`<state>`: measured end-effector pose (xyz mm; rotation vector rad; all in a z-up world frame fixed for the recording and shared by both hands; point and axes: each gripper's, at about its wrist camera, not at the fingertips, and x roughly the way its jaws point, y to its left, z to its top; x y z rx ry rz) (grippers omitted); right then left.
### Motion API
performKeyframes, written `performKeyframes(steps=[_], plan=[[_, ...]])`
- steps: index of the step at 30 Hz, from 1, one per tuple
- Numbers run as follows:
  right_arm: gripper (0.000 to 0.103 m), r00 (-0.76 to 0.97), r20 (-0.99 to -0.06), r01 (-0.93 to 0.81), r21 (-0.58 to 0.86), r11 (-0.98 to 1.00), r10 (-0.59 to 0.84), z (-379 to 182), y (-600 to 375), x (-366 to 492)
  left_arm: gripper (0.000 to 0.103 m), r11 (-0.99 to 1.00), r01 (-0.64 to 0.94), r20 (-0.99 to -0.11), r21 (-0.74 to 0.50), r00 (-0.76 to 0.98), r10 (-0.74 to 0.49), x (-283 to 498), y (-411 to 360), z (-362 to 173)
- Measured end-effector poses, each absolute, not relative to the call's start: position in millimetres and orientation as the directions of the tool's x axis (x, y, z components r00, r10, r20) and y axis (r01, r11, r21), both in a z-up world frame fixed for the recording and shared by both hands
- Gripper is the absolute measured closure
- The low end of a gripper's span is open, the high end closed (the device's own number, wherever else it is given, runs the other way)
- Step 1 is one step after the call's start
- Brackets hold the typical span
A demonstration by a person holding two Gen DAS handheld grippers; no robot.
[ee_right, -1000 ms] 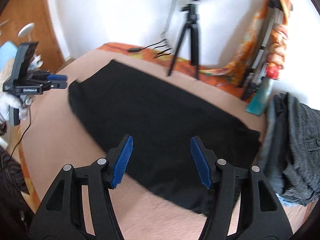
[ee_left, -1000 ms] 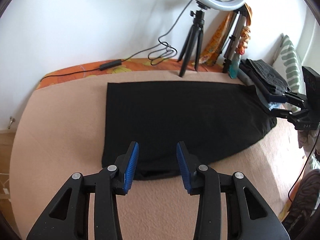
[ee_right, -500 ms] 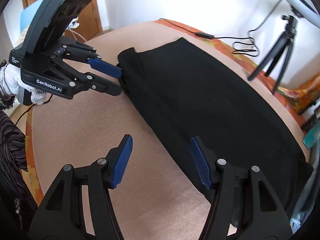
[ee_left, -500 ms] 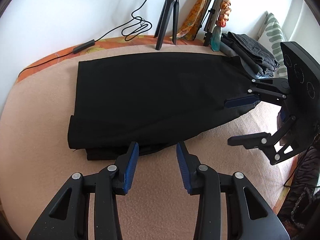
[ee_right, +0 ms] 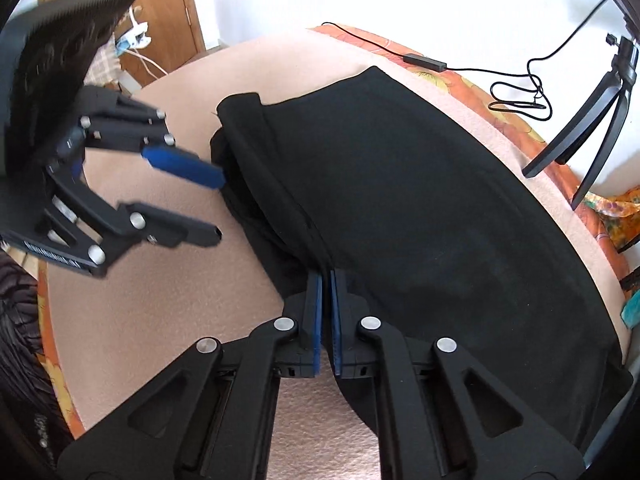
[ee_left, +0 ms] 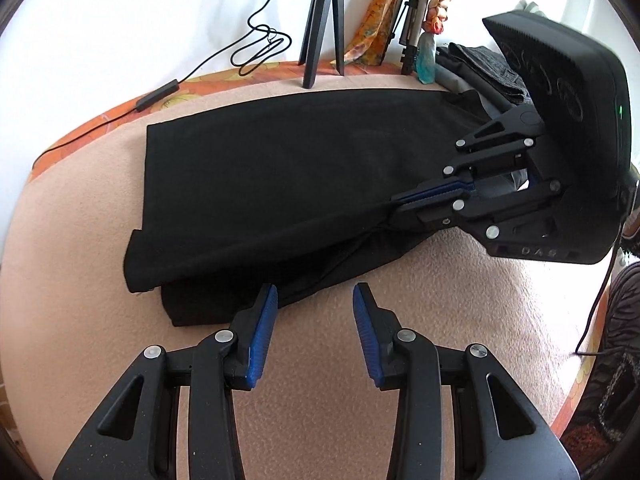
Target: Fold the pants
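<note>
White wall point(ee_left: 160, 8) behind peach-covered bed point(ee_left: 320, 400); black tripod point(ee_left: 322, 24) by wall; wooden door point(ee_right: 168, 12).

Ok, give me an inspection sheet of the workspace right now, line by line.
Surface: peach blanket, over an orange patterned sheet.
Job's things: black pants, laid flat, near edge double-layered.
Clutter: dark folded clothes; teal bottle.
Grippers: right gripper shut on the pants' near edge; left gripper open at the hem, holding nothing.
Cables: black cable, coiled by the wall.
Surroundings: tripod, white wall, wooden door.
</note>
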<state>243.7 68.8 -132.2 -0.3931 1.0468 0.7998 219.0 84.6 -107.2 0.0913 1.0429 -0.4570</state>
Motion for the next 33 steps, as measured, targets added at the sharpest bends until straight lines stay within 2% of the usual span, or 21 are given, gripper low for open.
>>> performKeyframes(steps=[4,7,12,18,20,24,33], plan=[[0.099,0.225,-0.864,-0.720,0.164,0.674,0.451,-122,59,255,0.065,0.890,0.419,-0.840,-0.178,0.407,-0.359,227,80,-109],[0.099,0.192,-0.852,-0.696,0.231,0.679,0.487,-118,53,264,0.057,0.885,0.427,-0.843,-0.186,0.393,-0.367,236,73,-114],[0.099,0.147,-0.836,-0.668,0.310,0.676,0.528,-116,48,271,0.057,0.863,0.448,-0.830,-0.235,0.370,-0.418,248,57,-122],[0.099,0.137,-0.837,-0.664,0.319,0.676,0.530,-115,50,274,0.060,0.798,0.532,-0.802,-0.282,0.326,-0.501,243,31,-124],[0.099,0.141,-0.836,-0.665,0.316,0.676,0.530,-113,51,275,0.070,0.770,0.577,-0.806,-0.272,0.301,-0.510,234,23,-124],[0.099,0.147,-0.833,-0.666,0.316,0.676,0.534,-110,51,275,0.070,0.720,0.652,-0.814,-0.237,0.271,-0.513,208,12,-122],[0.099,0.167,-0.825,-0.629,0.333,0.703,0.540,-101,22,262,0.067,0.760,0.609,-0.805,-0.226,0.323,-0.498,212,15,-114]])
